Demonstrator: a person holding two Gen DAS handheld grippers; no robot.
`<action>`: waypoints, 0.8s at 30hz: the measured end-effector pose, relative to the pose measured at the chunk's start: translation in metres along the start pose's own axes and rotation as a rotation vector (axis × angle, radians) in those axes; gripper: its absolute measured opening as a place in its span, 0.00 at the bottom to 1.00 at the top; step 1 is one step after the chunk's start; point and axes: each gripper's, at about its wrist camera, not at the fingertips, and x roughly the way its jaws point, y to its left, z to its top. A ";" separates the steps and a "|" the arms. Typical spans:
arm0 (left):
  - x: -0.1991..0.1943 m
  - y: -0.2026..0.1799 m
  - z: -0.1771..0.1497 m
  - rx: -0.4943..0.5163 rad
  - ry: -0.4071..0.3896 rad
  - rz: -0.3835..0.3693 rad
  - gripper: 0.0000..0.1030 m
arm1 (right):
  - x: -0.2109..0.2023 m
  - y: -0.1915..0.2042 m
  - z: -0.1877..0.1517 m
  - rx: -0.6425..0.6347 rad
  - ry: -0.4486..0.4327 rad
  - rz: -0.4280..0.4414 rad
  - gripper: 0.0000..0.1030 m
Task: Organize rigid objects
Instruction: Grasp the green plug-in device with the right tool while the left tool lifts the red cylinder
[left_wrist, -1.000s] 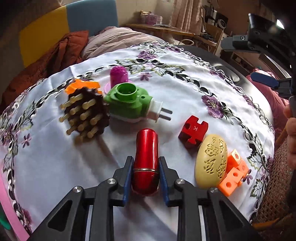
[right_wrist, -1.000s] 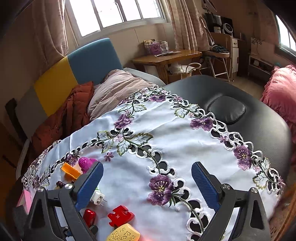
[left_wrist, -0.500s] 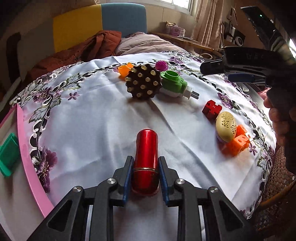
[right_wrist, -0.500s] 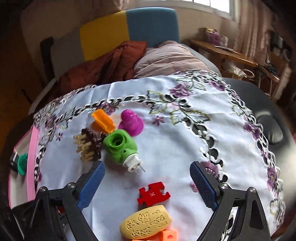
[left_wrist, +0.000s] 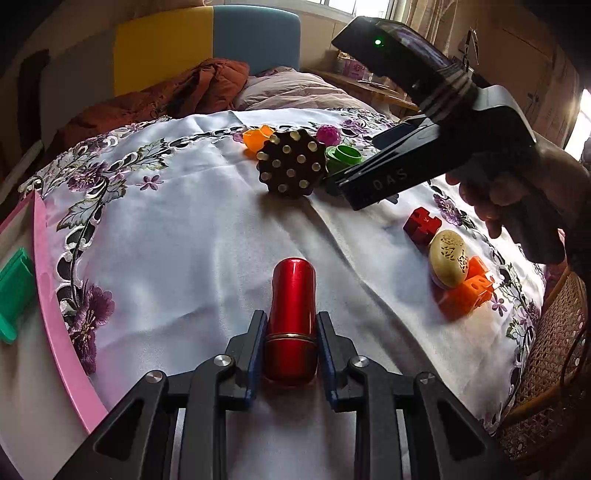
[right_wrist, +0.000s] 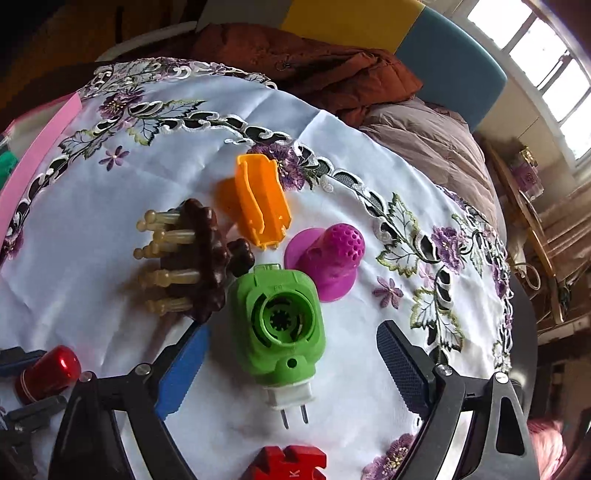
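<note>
My left gripper (left_wrist: 291, 326) is shut on a glossy red tube (left_wrist: 293, 295), held just above the white flowered cloth (left_wrist: 192, 236). My right gripper (right_wrist: 291, 338) points down over a green plug-in device (right_wrist: 280, 317). Its jaws are closing with the device between them, and the blue pads (right_wrist: 184, 369) stand clear of its sides. In the left wrist view the right gripper's black body (left_wrist: 406, 173) hides most of that device. Close around it lie a brown peg brush (right_wrist: 199, 258), an orange clip (right_wrist: 262, 203) and a magenta perforated cone (right_wrist: 328, 258).
A red puzzle piece (left_wrist: 422, 225), a cream carved oval (left_wrist: 448, 256) and an orange block (left_wrist: 469, 291) lie at the cloth's right side. A pink tray (left_wrist: 55, 295) holding a green piece (left_wrist: 14, 291) sits at the left edge. Blankets and a sofa lie beyond.
My right gripper rolled and came down from over the far cloth until it straddles the green device, its jaws narrowing. My left gripper carried the red tube back and to the left, away from the objects, then held still.
</note>
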 end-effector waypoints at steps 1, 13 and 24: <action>0.000 0.000 -0.001 0.001 -0.001 0.002 0.25 | 0.004 0.000 0.000 0.017 0.011 0.023 0.53; -0.002 0.000 -0.002 -0.009 -0.007 -0.001 0.25 | -0.010 0.023 -0.043 0.236 0.058 0.198 0.51; -0.033 0.009 -0.009 -0.062 -0.025 0.018 0.25 | -0.006 0.038 -0.042 0.178 -0.007 0.147 0.51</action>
